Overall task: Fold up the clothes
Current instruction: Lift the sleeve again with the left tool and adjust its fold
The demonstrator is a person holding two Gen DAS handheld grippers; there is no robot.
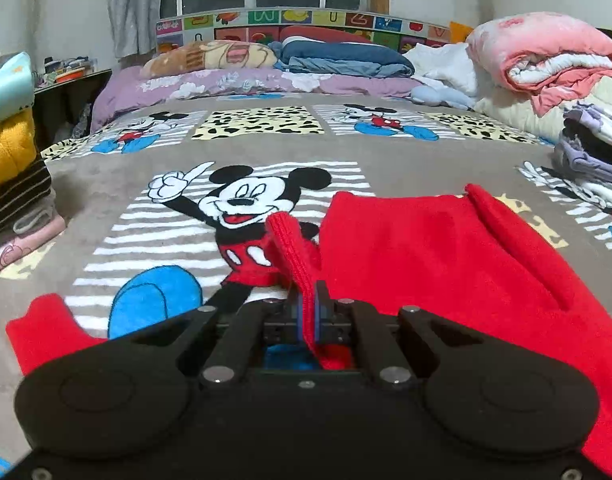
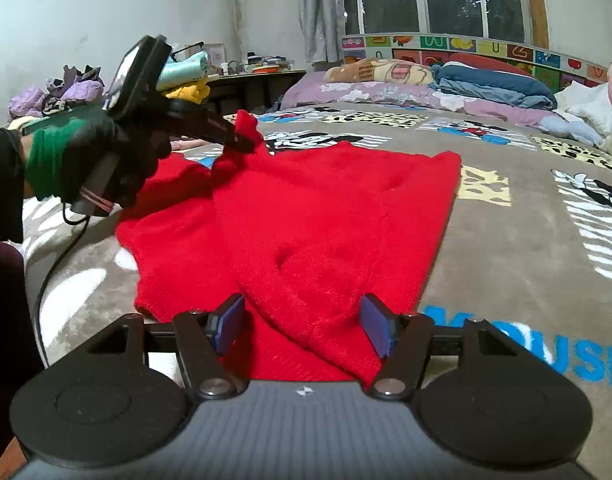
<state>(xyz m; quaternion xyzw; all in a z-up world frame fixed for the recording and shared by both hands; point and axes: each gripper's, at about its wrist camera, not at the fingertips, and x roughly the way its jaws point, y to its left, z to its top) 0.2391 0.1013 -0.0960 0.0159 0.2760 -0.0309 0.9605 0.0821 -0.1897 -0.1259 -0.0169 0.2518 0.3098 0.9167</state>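
Observation:
A red knitted sweater [image 2: 338, 208] lies spread on the cartoon-print bedspread [image 2: 506, 248]. My left gripper [image 1: 306, 312] is shut on a ribbed edge of the red sweater [image 1: 426, 248], which sticks up between its blue pads. In the right wrist view the left gripper [image 2: 242, 140], held by a gloved hand [image 2: 90, 160], lifts that edge above the bed. My right gripper [image 2: 302, 324] is open, its blue pads [image 2: 230, 320] standing either side of a folded part of the sweater near the front edge.
Stacks of folded clothes sit at the bed's left [image 1: 14, 152] and right [image 1: 594, 160]. Rolled blankets and pillows [image 1: 546, 56] line the headboard below a window. A black cable [image 2: 58, 264] trails from the left gripper over the bed.

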